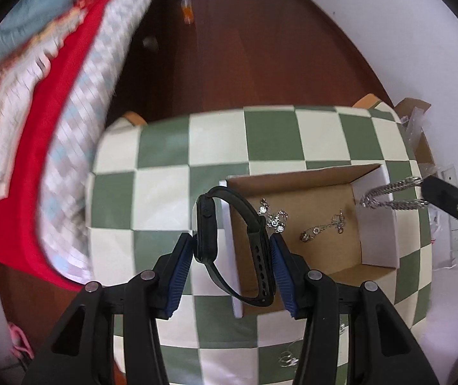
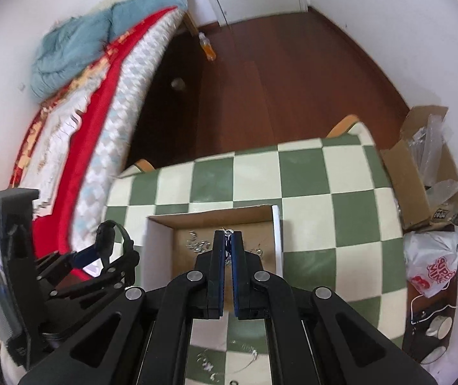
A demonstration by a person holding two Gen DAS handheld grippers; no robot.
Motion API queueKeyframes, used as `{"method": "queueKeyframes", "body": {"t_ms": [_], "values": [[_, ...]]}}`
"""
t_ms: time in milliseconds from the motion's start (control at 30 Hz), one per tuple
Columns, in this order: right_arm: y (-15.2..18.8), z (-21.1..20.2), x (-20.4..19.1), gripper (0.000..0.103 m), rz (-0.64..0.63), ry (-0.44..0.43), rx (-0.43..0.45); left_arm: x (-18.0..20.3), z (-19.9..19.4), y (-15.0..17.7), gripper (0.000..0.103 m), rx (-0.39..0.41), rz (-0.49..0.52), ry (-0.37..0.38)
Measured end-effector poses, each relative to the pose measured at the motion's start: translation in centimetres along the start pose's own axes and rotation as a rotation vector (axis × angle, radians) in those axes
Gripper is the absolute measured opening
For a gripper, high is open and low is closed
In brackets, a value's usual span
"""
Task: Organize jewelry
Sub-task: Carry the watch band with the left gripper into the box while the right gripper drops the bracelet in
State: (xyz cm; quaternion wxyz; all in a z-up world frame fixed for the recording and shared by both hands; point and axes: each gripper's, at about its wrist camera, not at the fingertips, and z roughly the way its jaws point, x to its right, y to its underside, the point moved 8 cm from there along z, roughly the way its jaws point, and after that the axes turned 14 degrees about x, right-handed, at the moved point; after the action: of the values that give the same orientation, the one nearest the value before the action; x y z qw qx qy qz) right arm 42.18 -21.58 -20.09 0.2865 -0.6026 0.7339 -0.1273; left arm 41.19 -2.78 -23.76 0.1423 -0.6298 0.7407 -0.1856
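Note:
My left gripper (image 1: 232, 240) is shut on a black smartwatch (image 1: 208, 229) by its band, held above the left edge of an open cardboard box (image 1: 296, 224) on the green and cream checkered table (image 1: 164, 160). Two small silver jewelry pieces (image 1: 275, 216) lie on the box floor. My right gripper (image 2: 228, 235) is shut on a silver chain (image 1: 389, 195), which hangs over the box's right wall in the left wrist view. In the right wrist view the box (image 2: 212, 221) lies below the fingers and only a bit of chain shows between them.
More loose silver jewelry (image 2: 212, 362) lies on the table's near edge. A bed with red and patterned covers (image 2: 100, 112) stands left. A bottle (image 2: 208, 46) stands on the wooden floor. An open carton (image 2: 421, 166) and a plastic bag (image 2: 434, 266) sit right.

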Motion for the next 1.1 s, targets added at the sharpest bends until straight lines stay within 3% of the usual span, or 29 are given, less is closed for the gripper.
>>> {"method": "queueKeyframes", "body": {"t_ms": [167, 400, 467, 533, 667, 733, 800, 900, 1000, 1100], "values": [[0.9, 4.5, 1.2, 0.004, -0.024, 0.029, -0.072, 0.4, 2.2, 0.1, 0.048, -0.076, -0.043, 0.046], [1.5, 6.0, 1.3, 0.006, -0.006, 0.015, -0.138, 0.9, 2.4, -0.1, 0.053, -0.133, -0.099, 0.091], [1.4, 5.9, 1.2, 0.017, -0.009, 0.016, -0.144, 1.0, 2.0, -0.3, 0.065, -0.123, -0.105, 0.093], [1.2, 5.5, 1.1, 0.04, -0.01, 0.022, -0.141, 1.0, 1.6, -0.5, 0.088, -0.116, -0.117, 0.1], [1.0, 4.3, 1.0, 0.05, -0.006, 0.028, -0.132, 0.7, 0.0, -0.8, 0.091, -0.091, -0.125, 0.102], [1.1, 3.7, 1.1, 0.062, -0.007, 0.04, -0.131, 0.3, -0.8, -0.9, 0.098, -0.071, -0.131, 0.088], [1.2, 3.0, 1.2, 0.071, -0.014, 0.058, -0.123, -0.2, -1.7, -1.0, 0.098, -0.045, -0.142, 0.071], [1.5, 1.8, 1.4, 0.091, -0.053, 0.094, -0.108, -1.5, -3.5, -1.2, 0.098, 0.032, -0.12, -0.018], [2.6, 0.7, 1.6, 0.094, -0.114, 0.155, -0.106, -2.8, -5.4, -1.0, 0.103, 0.134, -0.09, -0.121], [4.3, -0.2, 1.6, 0.101, -0.173, 0.209, -0.109, -3.2, -6.3, -0.2, 0.103, 0.185, -0.087, -0.159]]}}
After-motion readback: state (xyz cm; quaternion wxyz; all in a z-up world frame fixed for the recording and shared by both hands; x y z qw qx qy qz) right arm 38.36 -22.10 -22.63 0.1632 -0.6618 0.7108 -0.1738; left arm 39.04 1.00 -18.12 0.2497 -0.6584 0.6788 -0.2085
